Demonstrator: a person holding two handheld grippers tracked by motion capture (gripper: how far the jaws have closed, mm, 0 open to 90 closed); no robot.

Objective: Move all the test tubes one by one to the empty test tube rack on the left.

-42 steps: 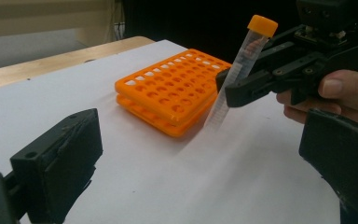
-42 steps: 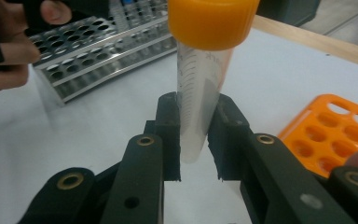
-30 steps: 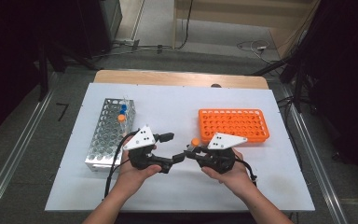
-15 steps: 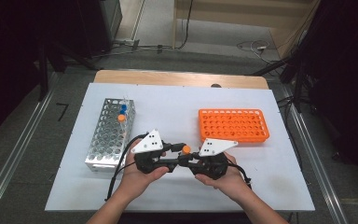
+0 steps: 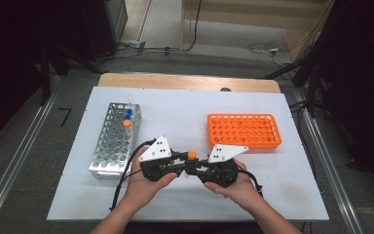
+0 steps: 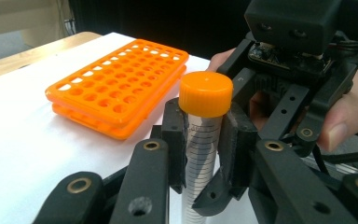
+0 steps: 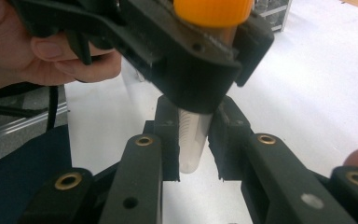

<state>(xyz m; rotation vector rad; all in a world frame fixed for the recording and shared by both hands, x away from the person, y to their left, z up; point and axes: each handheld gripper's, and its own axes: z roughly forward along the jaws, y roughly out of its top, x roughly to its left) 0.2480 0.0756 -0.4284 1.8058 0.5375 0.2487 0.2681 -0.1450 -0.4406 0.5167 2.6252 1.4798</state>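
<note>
At the left of the high view a metal rack (image 5: 113, 141) lies on the white table (image 5: 185, 107), with a few capped tubes standing in its far end. To its right, in the lower middle of the frame, the left gripper (image 5: 179, 165) and the right gripper (image 5: 195, 169) meet nose to nose. Between them stands an upright tube with an orange cap (image 5: 192, 154).

In the left gripper view the tube (image 6: 201, 140) sits at centre frame. The left gripper's jaws have just been closing and now press on it just below the cap. In the right gripper view the right gripper (image 7: 193, 140) holds the lower, clear part of the same tube (image 7: 192, 144), its jaws closed narrow on it under the other gripper. So both tools grip one tube, held above the table.

At the upper right of the high view lies the orange rack (image 5: 243, 130), well apart from the hands.

The risk lies in the handover. If both grippers pull or twist while both are clamped, the tube could tilt or slip. If the right one lets go before the left grip is firm, the tube may drop to the table. The left grip sits close under the cap, so the tube's long lower end could swing.
</note>
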